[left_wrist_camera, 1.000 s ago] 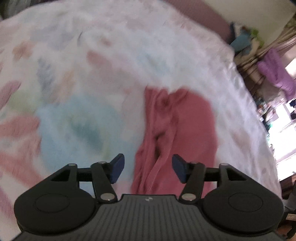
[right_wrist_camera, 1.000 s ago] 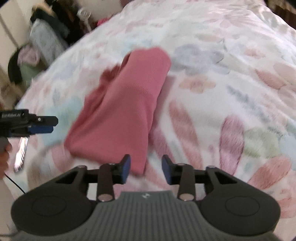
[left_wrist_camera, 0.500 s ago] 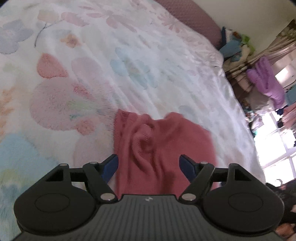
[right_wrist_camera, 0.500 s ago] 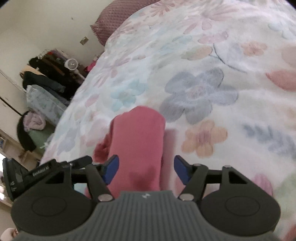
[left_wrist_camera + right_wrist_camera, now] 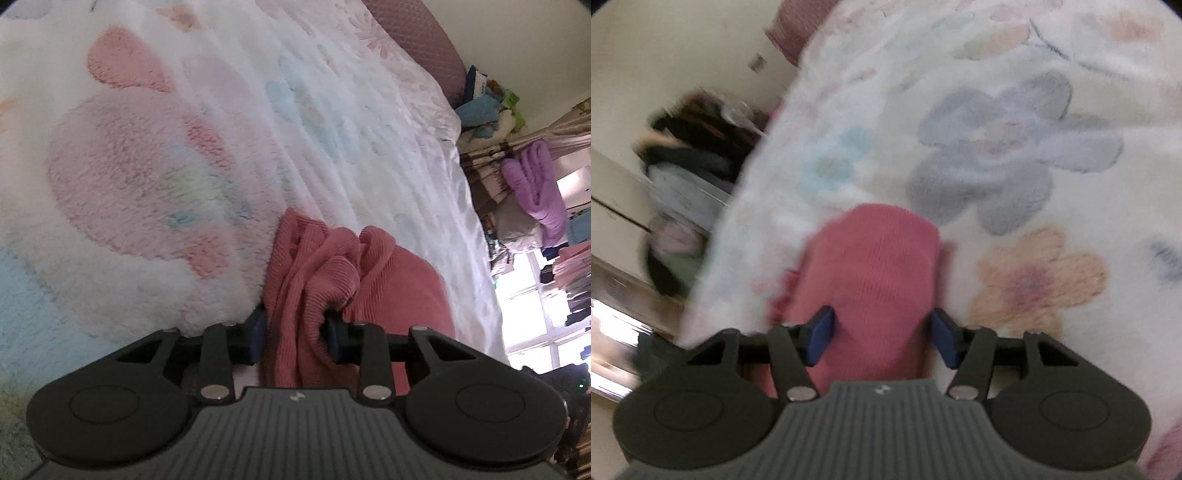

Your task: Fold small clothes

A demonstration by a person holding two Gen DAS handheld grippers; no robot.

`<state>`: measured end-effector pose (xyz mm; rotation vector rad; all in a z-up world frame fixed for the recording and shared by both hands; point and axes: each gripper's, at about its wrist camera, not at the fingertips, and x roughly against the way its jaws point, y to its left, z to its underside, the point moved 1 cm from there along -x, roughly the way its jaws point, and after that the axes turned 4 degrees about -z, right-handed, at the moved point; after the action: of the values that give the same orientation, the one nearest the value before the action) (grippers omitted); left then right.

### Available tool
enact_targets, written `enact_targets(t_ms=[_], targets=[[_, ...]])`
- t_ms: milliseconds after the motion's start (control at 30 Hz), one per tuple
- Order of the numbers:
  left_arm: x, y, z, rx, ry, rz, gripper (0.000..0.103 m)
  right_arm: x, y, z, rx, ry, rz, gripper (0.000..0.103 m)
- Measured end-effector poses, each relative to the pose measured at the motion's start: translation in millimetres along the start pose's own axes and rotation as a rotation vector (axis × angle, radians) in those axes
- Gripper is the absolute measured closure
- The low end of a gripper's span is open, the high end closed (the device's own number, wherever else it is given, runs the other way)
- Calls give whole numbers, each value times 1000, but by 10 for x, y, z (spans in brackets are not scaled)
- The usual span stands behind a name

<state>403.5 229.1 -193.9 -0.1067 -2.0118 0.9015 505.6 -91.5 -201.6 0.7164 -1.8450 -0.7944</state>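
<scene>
A small pink ribbed knit garment (image 5: 399, 288) lies crumpled on a fluffy floral blanket (image 5: 147, 177). My left gripper (image 5: 295, 334) is low over its bunched end, and its blue pads press a fold of the fabric between them. In the right wrist view the garment's smooth rounded end (image 5: 879, 266) lies between the spread blue pads of my right gripper (image 5: 881, 341), which is open and straddles the cloth. That view is blurred.
A maroon pillow (image 5: 417, 37) lies at the bed's far end. Piles of clothes (image 5: 487, 107) and a purple garment (image 5: 539, 192) stand past the bed's right edge by a bright window. Dark clothes and bags (image 5: 687, 158) sit beside the bed in the right wrist view.
Both grippers have dropped closer to the pink garment. The left jaws have narrowed from wide open onto a fold of it. The right jaws have stayed wide, now around the garment's end.
</scene>
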Motion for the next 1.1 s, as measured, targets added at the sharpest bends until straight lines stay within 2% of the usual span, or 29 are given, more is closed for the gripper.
enact_targets(t_ms=[67,133,200,233,267,433,500,667,867,1000,1100], targets=[[-41,26,-23,19,7,15,60,22,-59,-40,-56,-5,-45,46],[-91,39,-39,40,8,23,61,-33,-112,-59,-75,4,-44,43],[-97,13,-37,35,-4,32,69,-93,-163,-61,-105,11,-75,45],[-84,3,-28,31,-7,30,77,-98,-171,-65,-108,5,-84,48],[-55,1,-17,34,-15,34,79,-89,-165,-60,-102,0,-88,50],[175,-141,29,7,-76,49,83,103,-2,-8,-12,-27,-96,71],[345,-240,64,-2,-108,68,83,211,69,13,-1,-45,-108,76],[843,-544,249,-43,-186,130,83,643,386,155,71,-94,-172,80],[1410,-908,602,-81,-268,202,83,1356,816,481,170,-162,-213,82],[1723,-1174,902,-132,-289,223,83,1862,1003,757,225,-185,-225,82],[1864,-1338,1109,-161,-276,233,83,2221,1044,935,225,-190,-229,82]])
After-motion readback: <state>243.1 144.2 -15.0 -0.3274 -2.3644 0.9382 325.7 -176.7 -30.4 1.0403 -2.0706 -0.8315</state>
